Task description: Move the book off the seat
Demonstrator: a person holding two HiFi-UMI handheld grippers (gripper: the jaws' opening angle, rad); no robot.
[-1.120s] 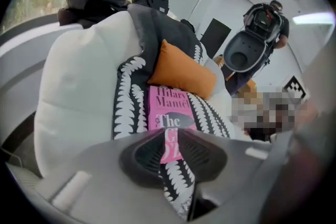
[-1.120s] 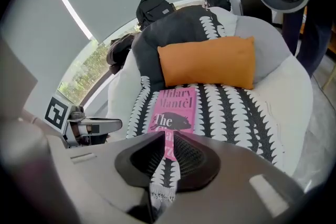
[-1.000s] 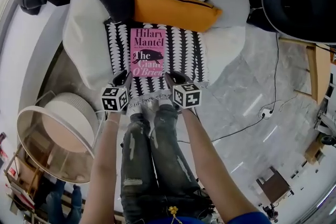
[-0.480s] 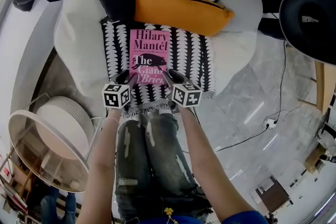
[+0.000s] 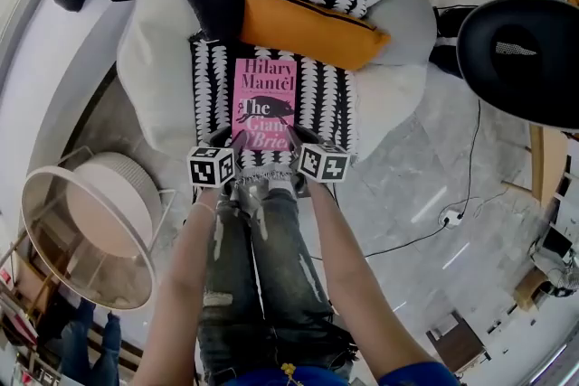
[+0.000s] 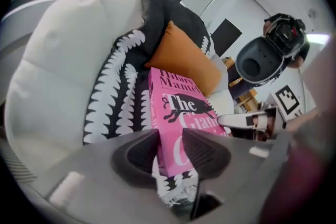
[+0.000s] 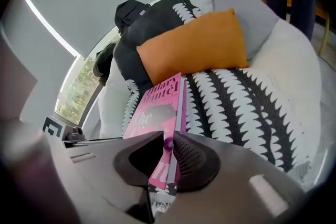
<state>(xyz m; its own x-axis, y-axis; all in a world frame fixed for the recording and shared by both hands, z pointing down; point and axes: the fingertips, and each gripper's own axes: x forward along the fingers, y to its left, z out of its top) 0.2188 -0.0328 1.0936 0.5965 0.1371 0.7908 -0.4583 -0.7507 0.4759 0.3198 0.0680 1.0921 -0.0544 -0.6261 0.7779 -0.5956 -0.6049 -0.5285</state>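
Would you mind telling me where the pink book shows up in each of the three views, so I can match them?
Head view: the pink book lies at upper centre, on the black-and-white throw.
Left gripper view: centre, slightly below the middle.
Right gripper view: lower centre, a little left.
Shared landmark: the orange cushion, just beyond the book's far end in all three.
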